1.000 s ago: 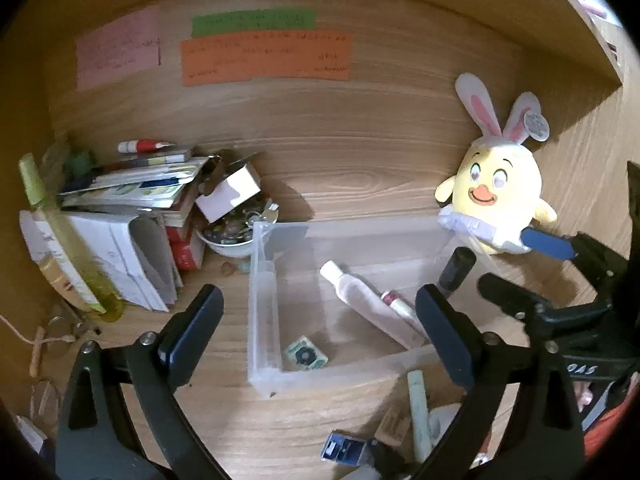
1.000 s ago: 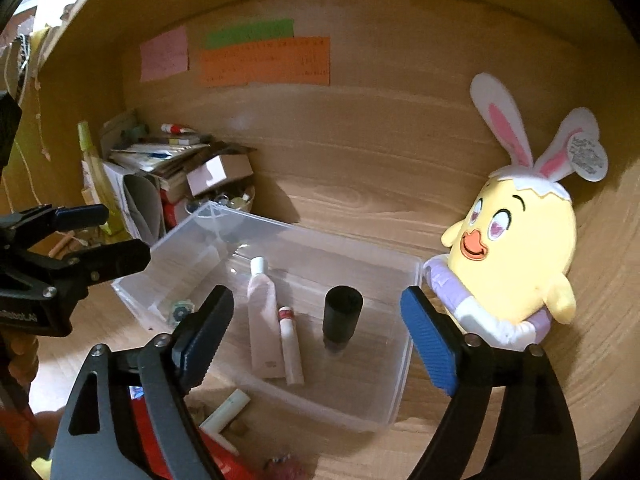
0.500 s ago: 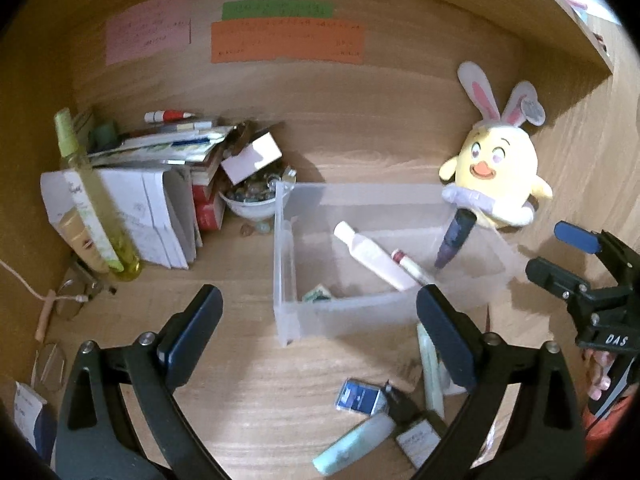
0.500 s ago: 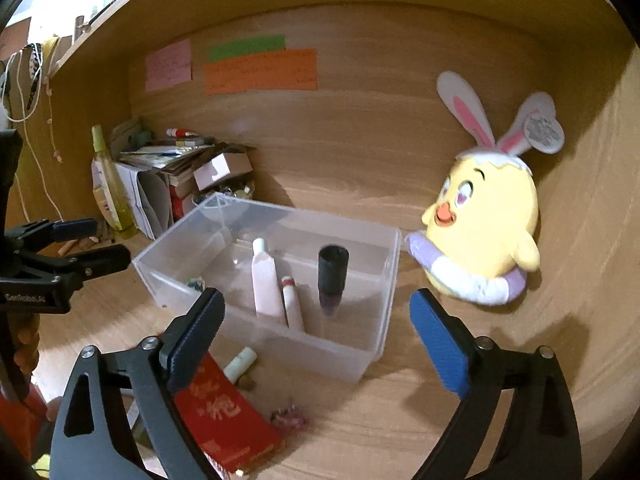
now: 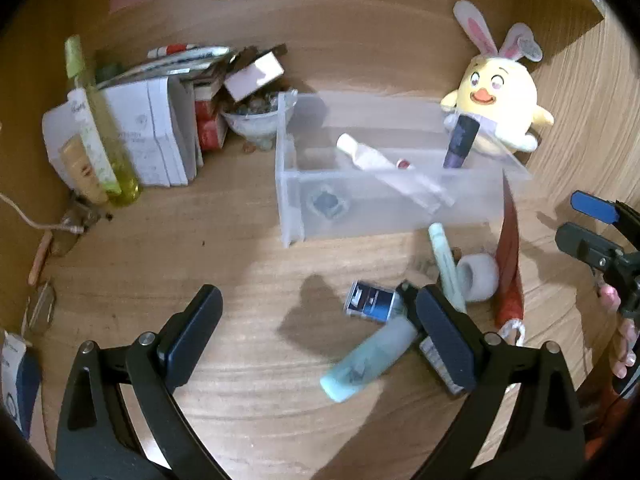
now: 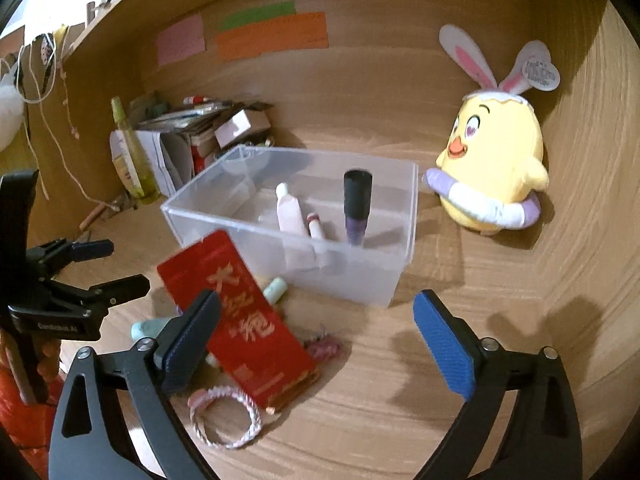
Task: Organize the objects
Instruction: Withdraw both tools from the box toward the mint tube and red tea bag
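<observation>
Bin [image 6: 280,280], two tubes, one dark bottle [image 6: 357,208]

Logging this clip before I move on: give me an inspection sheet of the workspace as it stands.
Surface: wooden desk, inside a wood-walled nook.
Job's things: clear bin holds a white tube, a small red-capped tube and an upright dark bottle; in front lie a red packet, teal tubes, a blue box, a tape roll and a braided cord loop.
Clutter: papers and boxes, yellow-green bottle, bowl.
Tongs: left tongs and right tongs open, empty.
Cables: cord at desk's left edge.
Surroundings: plush chick, sticky notes.
</observation>
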Motion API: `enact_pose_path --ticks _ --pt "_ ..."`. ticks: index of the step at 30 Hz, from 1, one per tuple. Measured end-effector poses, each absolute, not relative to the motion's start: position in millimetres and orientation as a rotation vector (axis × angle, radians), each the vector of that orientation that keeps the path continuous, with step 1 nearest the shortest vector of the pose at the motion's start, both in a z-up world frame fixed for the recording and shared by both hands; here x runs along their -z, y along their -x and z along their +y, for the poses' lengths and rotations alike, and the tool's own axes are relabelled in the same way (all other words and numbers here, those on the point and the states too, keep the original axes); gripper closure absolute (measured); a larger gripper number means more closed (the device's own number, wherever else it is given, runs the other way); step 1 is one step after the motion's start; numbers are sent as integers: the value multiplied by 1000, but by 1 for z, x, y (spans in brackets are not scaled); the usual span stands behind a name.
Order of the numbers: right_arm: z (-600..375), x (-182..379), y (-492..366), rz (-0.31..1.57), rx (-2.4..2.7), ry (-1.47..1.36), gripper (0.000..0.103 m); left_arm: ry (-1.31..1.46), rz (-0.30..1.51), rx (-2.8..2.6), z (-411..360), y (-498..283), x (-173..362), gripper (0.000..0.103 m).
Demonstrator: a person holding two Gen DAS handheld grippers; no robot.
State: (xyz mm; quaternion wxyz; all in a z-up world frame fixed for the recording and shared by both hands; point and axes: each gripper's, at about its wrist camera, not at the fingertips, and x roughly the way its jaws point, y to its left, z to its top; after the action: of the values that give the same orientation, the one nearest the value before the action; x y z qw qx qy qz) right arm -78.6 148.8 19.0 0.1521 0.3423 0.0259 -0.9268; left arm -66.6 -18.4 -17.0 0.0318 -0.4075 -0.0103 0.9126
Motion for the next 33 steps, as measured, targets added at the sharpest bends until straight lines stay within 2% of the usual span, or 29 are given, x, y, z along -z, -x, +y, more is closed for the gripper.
enact_pose_path --ticks 14,24,26,28,30,31,33 --pt "133 24 74 118 2542 -1146 5 1440 -66 -2722 -22 62 62 4" --pt "120 43 88 170 2508 -1194 7 1408 8 -2711 -8 69 60 4" --pt "119 44 89 173 2505 -1190 10 1394 23 -2712 -7 70 58 4" --pt "119 45 90 174 2494 -1191 20 1387 15 -2710 -8 72 58 4" --pt "120 46 91 162 2474 -1193 24 1391 -15 -2699 -10 73 60 11" --pt "121 46 92 149 2463 -1194 28 1395 -21 -2695 -10 74 61 20" --pt "123 47 92 127 2454 -1194 35 1384 4 -2720 -9 72 61 25"
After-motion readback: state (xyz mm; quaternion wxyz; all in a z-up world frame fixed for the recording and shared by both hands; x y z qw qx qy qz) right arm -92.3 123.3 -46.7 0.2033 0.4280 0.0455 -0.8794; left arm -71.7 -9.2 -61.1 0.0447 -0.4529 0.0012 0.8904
